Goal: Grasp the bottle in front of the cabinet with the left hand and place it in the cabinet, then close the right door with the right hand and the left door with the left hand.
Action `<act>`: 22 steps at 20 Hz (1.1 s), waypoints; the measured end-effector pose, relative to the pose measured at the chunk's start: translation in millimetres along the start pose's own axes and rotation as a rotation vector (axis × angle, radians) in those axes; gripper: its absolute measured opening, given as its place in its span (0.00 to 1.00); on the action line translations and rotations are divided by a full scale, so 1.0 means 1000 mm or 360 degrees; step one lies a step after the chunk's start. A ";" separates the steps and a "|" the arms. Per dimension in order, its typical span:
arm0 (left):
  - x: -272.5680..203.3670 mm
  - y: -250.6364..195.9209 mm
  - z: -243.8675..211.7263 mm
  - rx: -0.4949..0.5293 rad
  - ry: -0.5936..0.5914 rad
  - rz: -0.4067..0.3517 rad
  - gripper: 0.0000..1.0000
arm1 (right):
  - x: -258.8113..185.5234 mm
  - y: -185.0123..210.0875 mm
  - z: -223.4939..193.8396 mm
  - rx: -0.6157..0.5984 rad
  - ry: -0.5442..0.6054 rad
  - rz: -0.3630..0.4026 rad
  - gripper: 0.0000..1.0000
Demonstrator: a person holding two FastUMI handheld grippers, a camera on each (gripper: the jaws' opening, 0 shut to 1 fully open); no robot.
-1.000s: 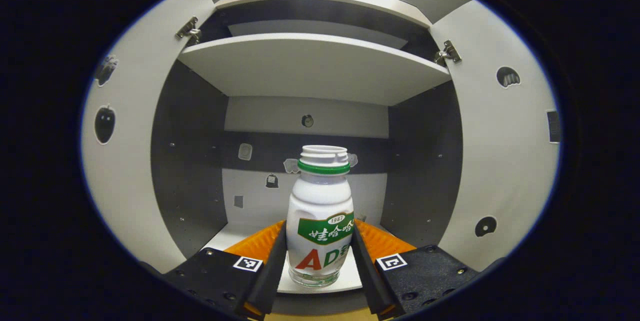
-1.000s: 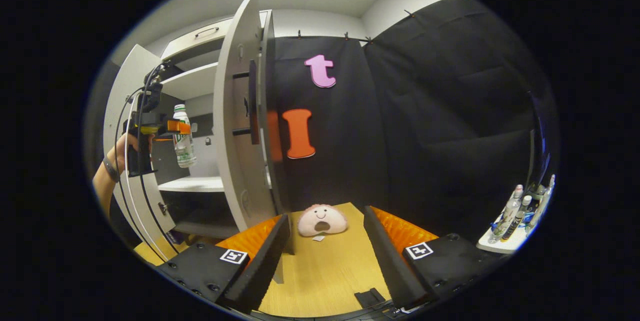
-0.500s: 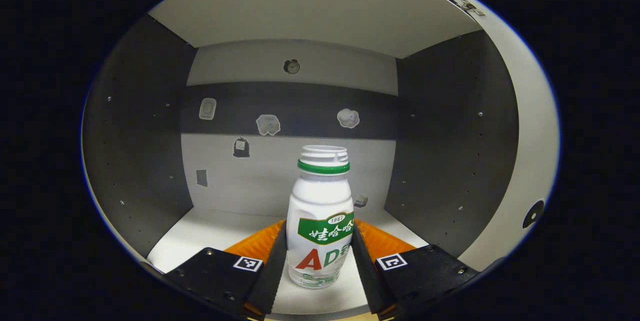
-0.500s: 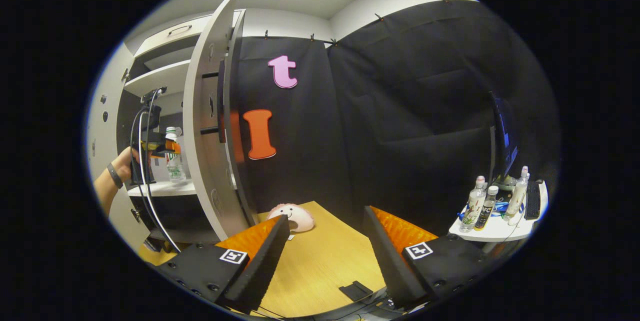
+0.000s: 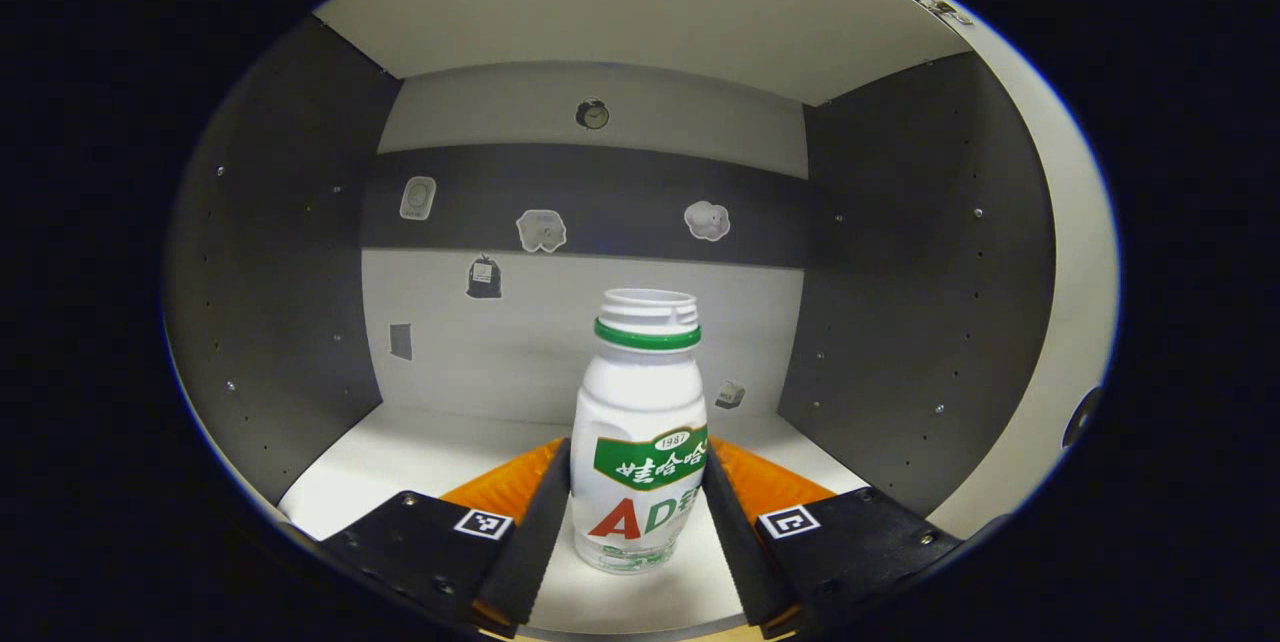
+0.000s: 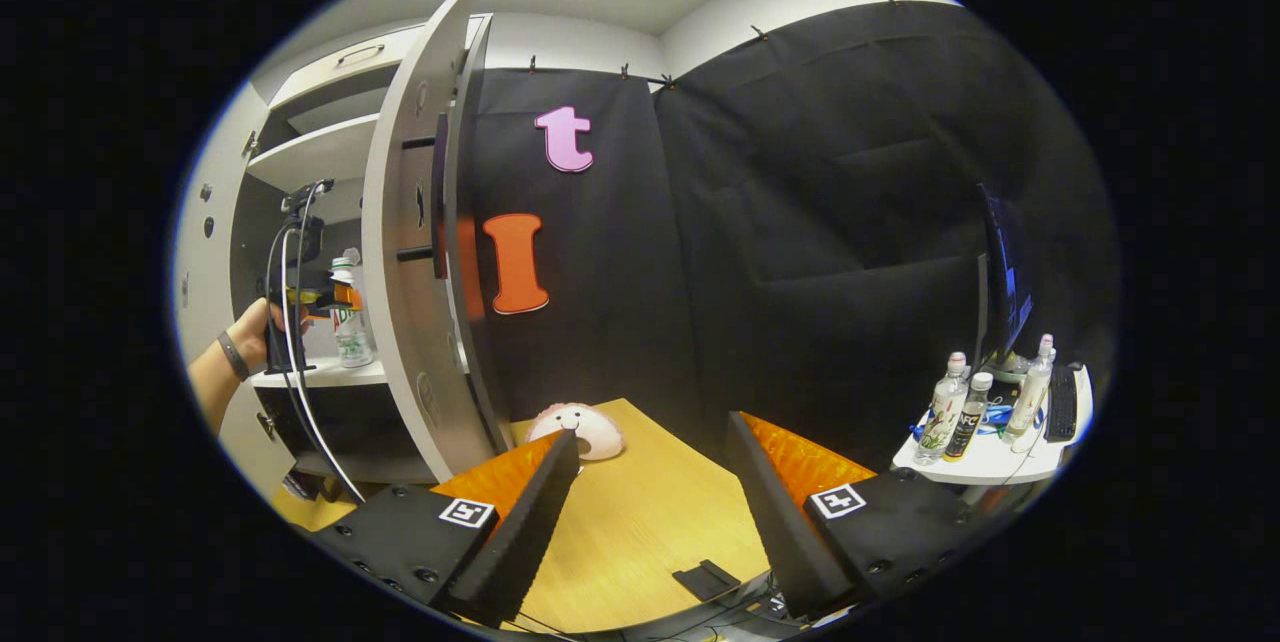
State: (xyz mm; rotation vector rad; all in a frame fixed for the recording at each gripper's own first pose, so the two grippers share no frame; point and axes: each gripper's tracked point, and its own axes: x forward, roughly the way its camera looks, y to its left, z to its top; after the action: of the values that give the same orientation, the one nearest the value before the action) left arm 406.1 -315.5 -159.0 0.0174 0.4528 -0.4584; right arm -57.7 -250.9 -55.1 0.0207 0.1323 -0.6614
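Inside the cabinet (image 5: 880,252), the two fingers of the left gripper (image 5: 635,507) cover both flanks of the bottle (image 5: 640,442), so the sides of its label cannot be seen. The small stickers (image 5: 540,230) on the back panel are too small to make out. In the right gripper view, the open right door (image 6: 410,252) cuts off the shelf (image 6: 320,374) and hides the bottle's (image 6: 350,327) far side. The small bottles (image 6: 962,412) on the side table (image 6: 990,462) at the picture's rim are too small and warped to tell apart.
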 end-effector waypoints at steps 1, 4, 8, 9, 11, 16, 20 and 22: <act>0.000 0.001 0.002 -0.0004 -0.0014 0.0003 0.80 | 0.001 0.000 0.000 -0.0003 0.0002 0.0007 0.99; -0.011 0.002 0.010 -0.0039 -0.0083 0.0001 0.96 | 0.002 0.002 0.000 -0.0011 0.0005 0.0034 0.99; -0.049 0.005 0.041 -0.0086 -0.0255 0.0009 0.95 | 0.006 0.004 0.000 -0.0013 0.0001 0.0087 0.99; -0.061 0.005 0.048 -0.0098 -0.0298 0.0014 0.95 | 0.007 0.005 -0.001 -0.0012 0.0002 0.0109 0.99; -0.086 0.003 0.058 -0.0099 -0.0364 0.0010 0.95 | 0.011 0.010 0.000 -0.0014 0.0006 0.0165 0.99; -0.156 0.001 0.074 -0.0086 -0.0476 0.0044 0.94 | 0.024 0.030 0.003 -0.0020 0.0020 0.0344 0.98; -0.214 0.002 0.068 -0.0054 -0.0524 0.0120 0.92 | 0.027 0.044 0.008 -0.0038 0.0012 0.0502 0.99; -0.241 0.002 0.058 -0.0048 -0.0541 0.0172 0.95 | 0.028 0.052 0.011 -0.0043 0.0006 0.0579 0.98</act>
State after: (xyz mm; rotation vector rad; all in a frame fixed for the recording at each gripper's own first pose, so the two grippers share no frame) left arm 238.5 -217.9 -3.8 -0.0641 0.1237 -0.3394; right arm -2.7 -228.1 -48.8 0.0193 0.1366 -0.2963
